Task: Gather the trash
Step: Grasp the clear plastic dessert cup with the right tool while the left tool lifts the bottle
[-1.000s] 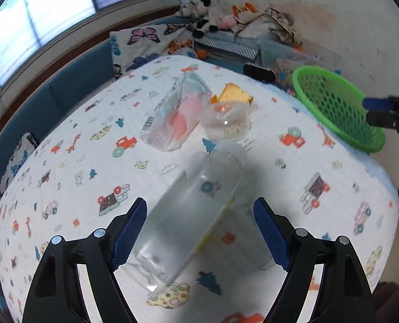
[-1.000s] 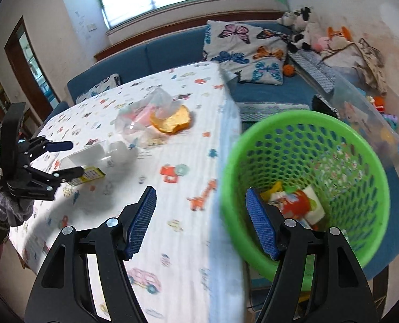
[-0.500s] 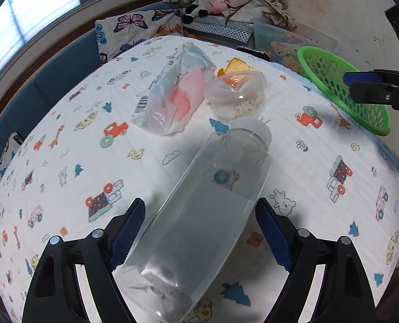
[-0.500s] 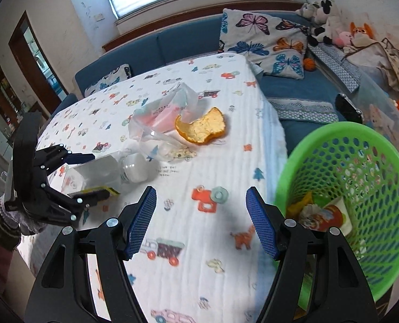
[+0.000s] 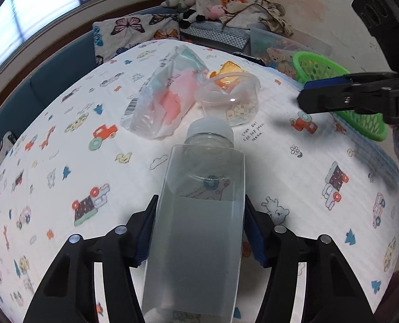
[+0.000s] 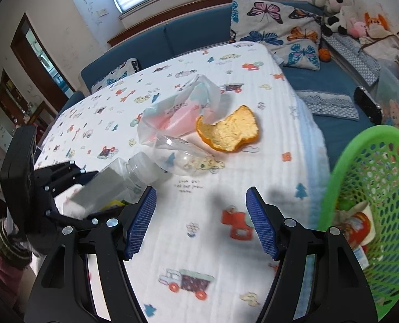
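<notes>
My left gripper [image 5: 200, 231] is shut on a clear square plastic bottle [image 5: 199, 215] with a white cap, lying on the table; it also shows in the right wrist view [image 6: 113, 185]. Beyond it lie a clear plastic cup [image 5: 227, 98], a clear bag [image 5: 167, 99] with pink contents and an orange peel [image 6: 229, 132]. My right gripper [image 6: 200, 226] is open and empty above the cloth, left of the green basket [image 6: 331, 188], which holds trash.
The table wears a white cartoon-print cloth [image 6: 199, 269]. A blue sofa [image 6: 188, 35] with butterfly pillows and plush toys runs behind it. A clear storage box [image 5: 277, 45] stands by the basket. The table edge lies between my right gripper and the basket.
My left gripper moved forward around the bottle and closed on it. My right gripper swung left from over the basket to over the table.
</notes>
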Available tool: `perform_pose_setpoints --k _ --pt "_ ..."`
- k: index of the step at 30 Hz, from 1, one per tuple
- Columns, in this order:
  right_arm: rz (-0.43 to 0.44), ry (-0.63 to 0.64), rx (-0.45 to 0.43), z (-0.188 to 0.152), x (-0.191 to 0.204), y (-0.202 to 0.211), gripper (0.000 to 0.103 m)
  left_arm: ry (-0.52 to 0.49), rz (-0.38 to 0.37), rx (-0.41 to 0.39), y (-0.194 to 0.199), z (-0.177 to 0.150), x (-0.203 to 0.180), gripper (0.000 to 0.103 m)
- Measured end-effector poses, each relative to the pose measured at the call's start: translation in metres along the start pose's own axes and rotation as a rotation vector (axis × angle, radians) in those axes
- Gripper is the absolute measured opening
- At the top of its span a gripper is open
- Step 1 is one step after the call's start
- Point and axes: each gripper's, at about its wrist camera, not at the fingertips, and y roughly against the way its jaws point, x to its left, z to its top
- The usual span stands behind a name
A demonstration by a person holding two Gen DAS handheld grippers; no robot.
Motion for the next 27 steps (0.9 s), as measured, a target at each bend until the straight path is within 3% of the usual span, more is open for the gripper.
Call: perform_pose_setpoints --k 11,24,27 --pt "0.093 -0.086 0.036 0.02 0.013 -0.04 0.069 0.08 0.062 -0.038 0.034 -0.018 0.018 0.055" --pt "0.152 -0.289 0.048 0.03 -0.007 -0.065 0.069 0.136 0.075 -0.047 0.042 -0.03 0.034 0.055" --pt "0.151 -0.289 0.044 0.031 -0.008 -0.064 0.06 0.136 0.074 -0.047 0.042 -0.03 0.033 0.055"
